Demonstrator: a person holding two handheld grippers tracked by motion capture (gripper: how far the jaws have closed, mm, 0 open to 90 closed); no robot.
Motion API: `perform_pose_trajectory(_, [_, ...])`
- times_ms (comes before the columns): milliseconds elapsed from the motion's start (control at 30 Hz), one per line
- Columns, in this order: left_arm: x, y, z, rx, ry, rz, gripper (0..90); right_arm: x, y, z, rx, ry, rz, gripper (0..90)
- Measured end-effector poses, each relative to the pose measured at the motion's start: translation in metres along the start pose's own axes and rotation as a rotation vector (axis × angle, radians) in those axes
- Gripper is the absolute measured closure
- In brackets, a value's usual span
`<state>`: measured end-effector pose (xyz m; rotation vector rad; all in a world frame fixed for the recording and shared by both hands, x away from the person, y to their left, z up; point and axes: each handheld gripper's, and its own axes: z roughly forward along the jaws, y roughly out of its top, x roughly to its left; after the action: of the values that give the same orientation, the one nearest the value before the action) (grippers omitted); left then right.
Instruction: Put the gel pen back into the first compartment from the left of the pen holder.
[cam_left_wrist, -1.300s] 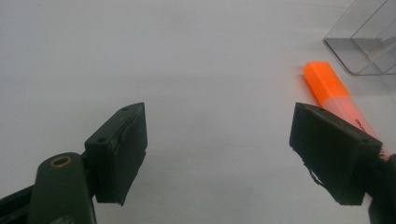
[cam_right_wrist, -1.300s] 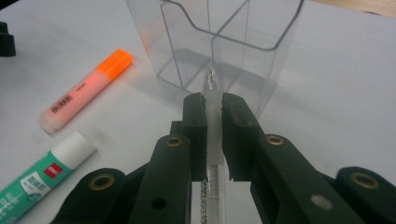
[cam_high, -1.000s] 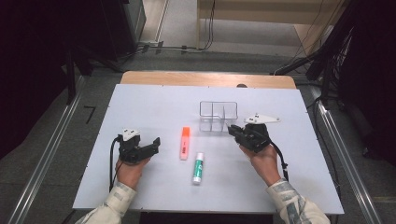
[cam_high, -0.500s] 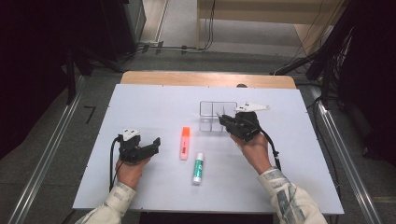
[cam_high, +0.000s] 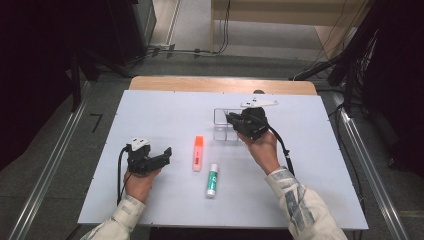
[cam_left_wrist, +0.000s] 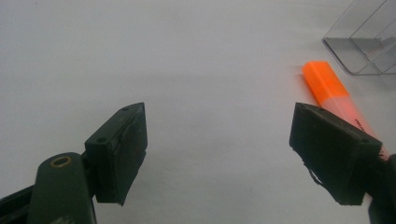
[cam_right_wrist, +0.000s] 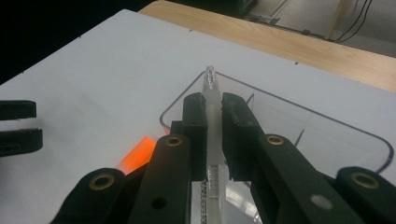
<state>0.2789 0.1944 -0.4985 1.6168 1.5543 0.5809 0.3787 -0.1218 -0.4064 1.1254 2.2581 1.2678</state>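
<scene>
Right claw (cam_right_wrist: 213, 114) clamps thin translucent pen (cam_right_wrist: 213, 140) above clear organizer (cam_right_wrist: 327, 140).

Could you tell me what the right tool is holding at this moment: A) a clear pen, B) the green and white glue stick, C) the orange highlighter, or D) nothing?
A: in the right gripper view the right tool is shut on a clear pen, held above the clear organizer tray.
</scene>
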Motion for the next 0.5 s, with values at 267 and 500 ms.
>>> perform_pose_trajectory(267, [0.0,0.0,0.0,0.001,0.0,-0.001,19.2,0.001,0.012,0.013,0.003,-0.003,-0.003,78.6])
perform_pose_trajectory(500, [0.0,0.0,0.0,0.002,-0.003,0.001,19.2,0.0,0.022,0.024,0.011,-0.005,-0.001,78.6])
